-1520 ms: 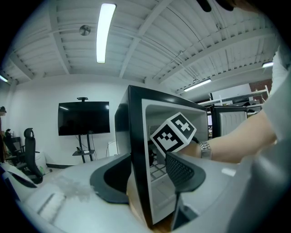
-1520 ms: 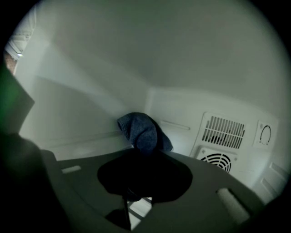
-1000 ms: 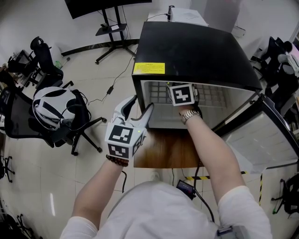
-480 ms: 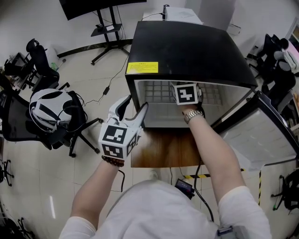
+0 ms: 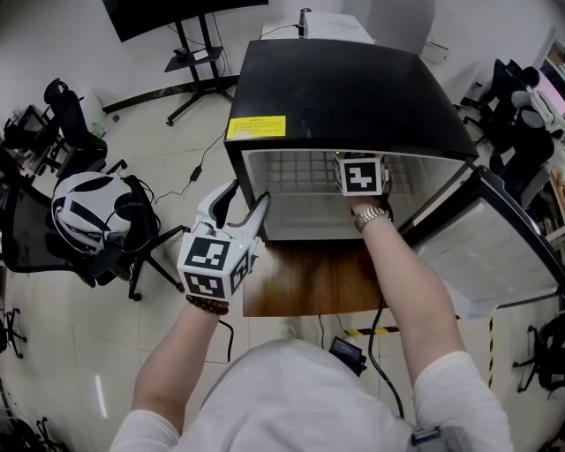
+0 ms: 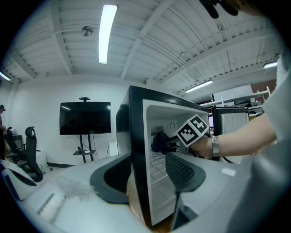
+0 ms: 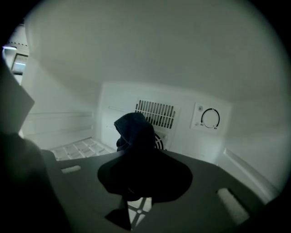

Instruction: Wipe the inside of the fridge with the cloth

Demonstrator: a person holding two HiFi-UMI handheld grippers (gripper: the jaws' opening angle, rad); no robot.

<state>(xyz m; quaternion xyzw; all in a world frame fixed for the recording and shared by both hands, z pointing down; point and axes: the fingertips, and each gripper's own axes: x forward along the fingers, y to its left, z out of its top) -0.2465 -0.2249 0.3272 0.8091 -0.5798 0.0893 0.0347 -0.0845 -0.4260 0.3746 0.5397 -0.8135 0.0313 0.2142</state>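
Pale tiled floor surrounds the work area, with a dark screen on a stand at the far left and office chairs at the left. At the centre, the black fridge sits on a wooden stand, and its door is swung fully open to the right. The white interior is exposed, with a wire shelf across it. The left gripper is held outside the cabinet, just near its left front corner. Its jaws stand wide apart and clamp nothing, and in the left gripper view the fridge's left front edge lines up between them. The right gripper reaches inside the fridge on the right side of the opening, above the shelf, with only its marker cube and the wrist visible from the head view. Its jaws are closed on the dark cloth, which bunches upward from the pads. The cloth is inside the fridge, in front of the rear wall and overlapping the vent grille; contact with the wall cannot be determined. A thermostat dial sits right of the grille. A yellow label marks the top's near left corner.
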